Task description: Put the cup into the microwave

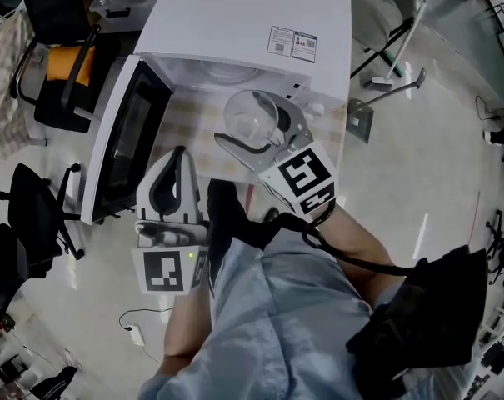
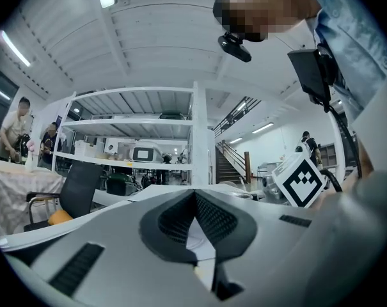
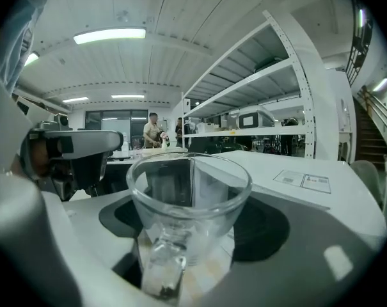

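A clear glass cup (image 1: 248, 115) with a handle sits upright between the jaws of my right gripper (image 1: 250, 128), which is shut on it. In the right gripper view the cup (image 3: 190, 197) fills the middle, its handle toward the camera. It hangs just in front of the white microwave (image 1: 243, 15), at the mouth of the cavity. The microwave door (image 1: 125, 144) stands open to the left. My left gripper (image 1: 181, 153) is beside that door, lower left of the cup, its jaws shut with nothing in them; its tips (image 2: 194, 194) meet in its own view.
The microwave stands on a checked tablecloth (image 1: 193, 136). Office chairs (image 1: 60, 65) are on the floor at the left, a power strip (image 1: 135, 333) below, and a black bag (image 1: 426, 323) at the person's right side. White shelving (image 2: 135, 126) and people are in the background.
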